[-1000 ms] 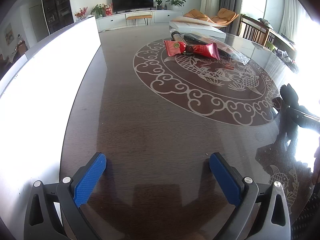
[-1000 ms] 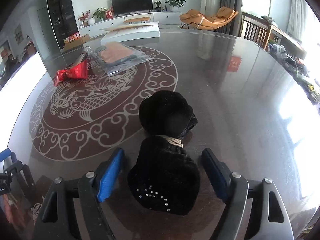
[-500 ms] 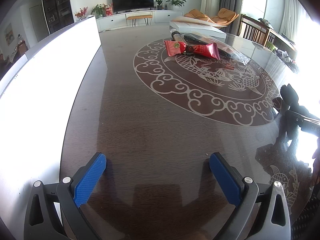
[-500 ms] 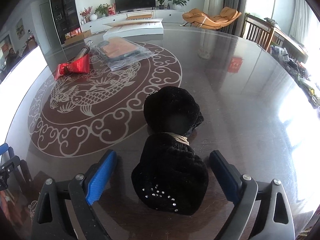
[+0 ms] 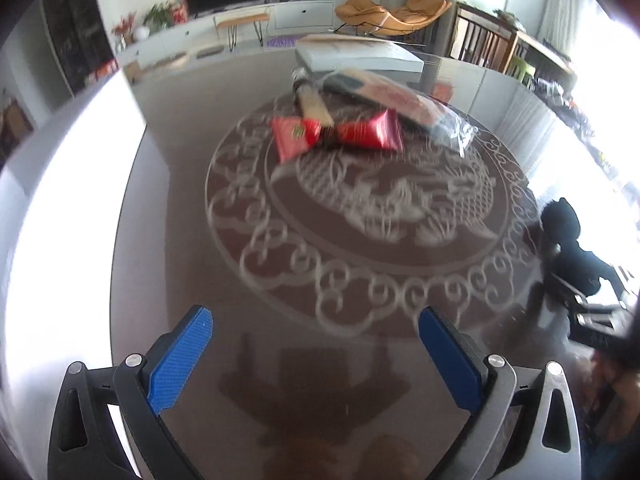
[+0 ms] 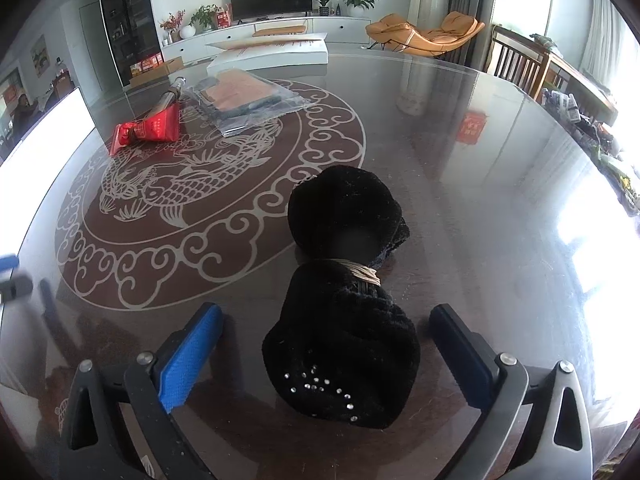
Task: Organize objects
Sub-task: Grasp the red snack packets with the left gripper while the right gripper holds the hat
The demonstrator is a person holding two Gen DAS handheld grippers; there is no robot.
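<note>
A black fuzzy bundle (image 6: 344, 292) tied with a pale cord lies on the dark glass table (image 6: 480, 184). My right gripper (image 6: 326, 354) is open, its blue pads either side of the bundle's near end, not touching. The bundle also shows at the right edge of the left wrist view (image 5: 572, 248). My left gripper (image 5: 316, 354) is open and empty above bare table. A red wrapped tube (image 5: 336, 136) and a clear plastic bag (image 5: 400, 100) with a flat item lie at the far side, also in the right wrist view: red tube (image 6: 148, 130), bag (image 6: 248, 96).
A white flat box (image 6: 268, 54) lies beyond the bag near the far table edge. A bright white panel (image 5: 60, 216) runs along the left. Wooden chairs (image 6: 516, 64) stand at the right, with clutter on a side surface (image 6: 592, 128).
My left gripper has swung and moved forward toward the table's middle, with blur. My right gripper has drawn back slightly from the black bundle and stays open.
</note>
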